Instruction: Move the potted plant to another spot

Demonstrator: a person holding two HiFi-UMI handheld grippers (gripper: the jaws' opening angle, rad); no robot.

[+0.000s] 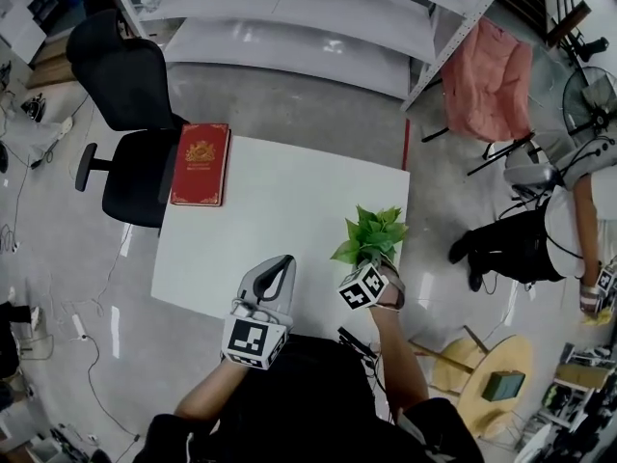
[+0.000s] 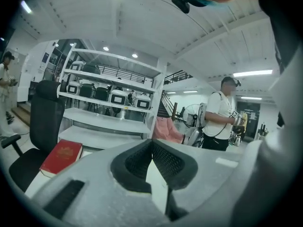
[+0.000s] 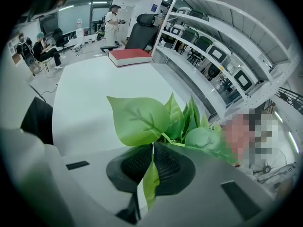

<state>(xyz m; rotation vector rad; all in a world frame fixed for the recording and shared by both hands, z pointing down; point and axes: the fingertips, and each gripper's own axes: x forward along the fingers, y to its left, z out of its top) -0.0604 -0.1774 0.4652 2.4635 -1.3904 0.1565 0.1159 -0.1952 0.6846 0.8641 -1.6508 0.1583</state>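
Jaws of the left gripper (image 2: 152, 144) were pressed together on nothing, over the near edge of the white surface (image 1: 289, 201), whose far left corner carried a red book (image 1: 201, 164). To the right, the right gripper (image 3: 152, 148) had its jaws clamped on the potted plant (image 1: 371, 233) at the surface's right edge, seemingly by a leaf, the pot itself hidden.
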